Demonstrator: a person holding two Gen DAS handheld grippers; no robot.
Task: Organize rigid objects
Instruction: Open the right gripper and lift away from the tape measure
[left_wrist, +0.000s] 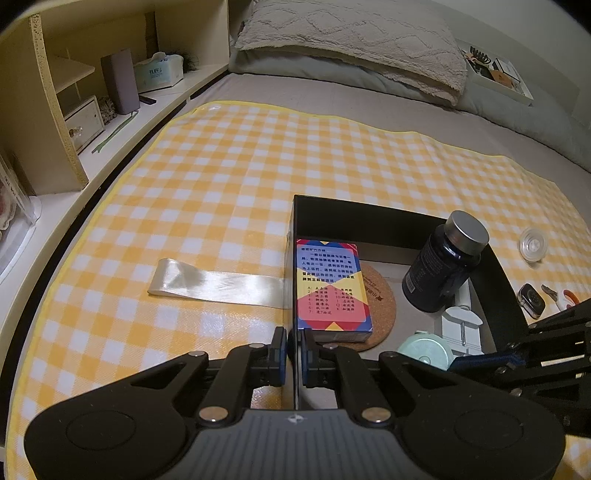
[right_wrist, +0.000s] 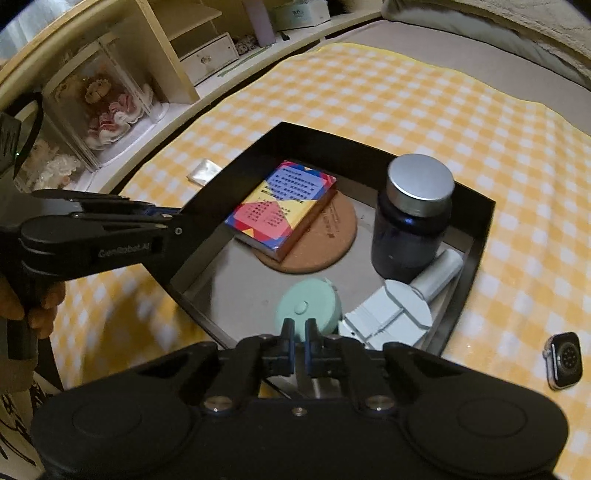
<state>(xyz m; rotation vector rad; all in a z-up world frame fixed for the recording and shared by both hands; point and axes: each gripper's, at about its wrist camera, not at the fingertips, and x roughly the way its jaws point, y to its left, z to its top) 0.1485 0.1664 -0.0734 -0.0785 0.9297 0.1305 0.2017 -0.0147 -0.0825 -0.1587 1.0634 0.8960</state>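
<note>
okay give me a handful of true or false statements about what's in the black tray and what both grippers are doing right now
1. The card box lies partly on the cork coaster. True.
2. The dark bottle lies on its side. False: it stands upright in the tray, silver cap on top.
3. The left gripper is shut on the tray's wall. True: its fingers pinch the left wall.
4. The smartwatch sits inside the tray. False: it lies on the checkered cloth outside it.
5. The right gripper holds the mint round case. False: its fingers pinch the tray's near wall, with the case just beyond.
</note>
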